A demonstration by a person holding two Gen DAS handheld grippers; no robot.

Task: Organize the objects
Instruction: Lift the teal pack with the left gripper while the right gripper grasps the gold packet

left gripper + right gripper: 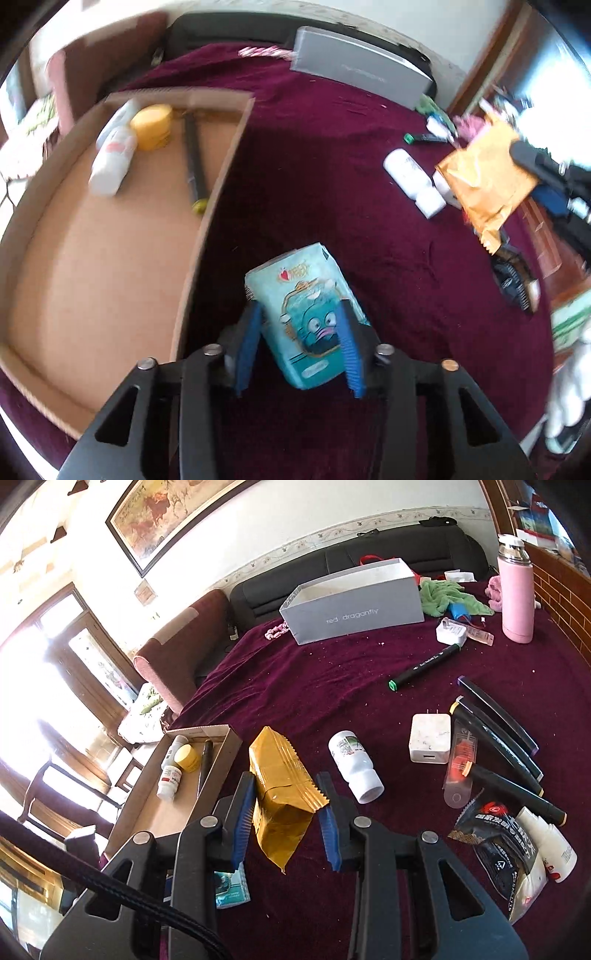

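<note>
My left gripper (300, 325) is shut on a teal tissue pack (303, 306) with a cartoon face, held above the maroon cloth just right of the cardboard tray (92, 266). The tray holds a white bottle (112, 162), a yellow jar (152, 125) and a dark marker (194, 158). My right gripper (286, 794) is shut on a gold foil packet (279, 786), held above the cloth beside the tray (155, 812). The packet also shows at the right in the left wrist view (484, 181).
A grey shoebox (351, 609) stands at the back. A white bottle (354, 764), white charger (430, 738), several markers (498, 738), a black snack bag (495, 856), green cloth (447, 596) and a pink flask (515, 590) lie on the maroon cloth (314, 686).
</note>
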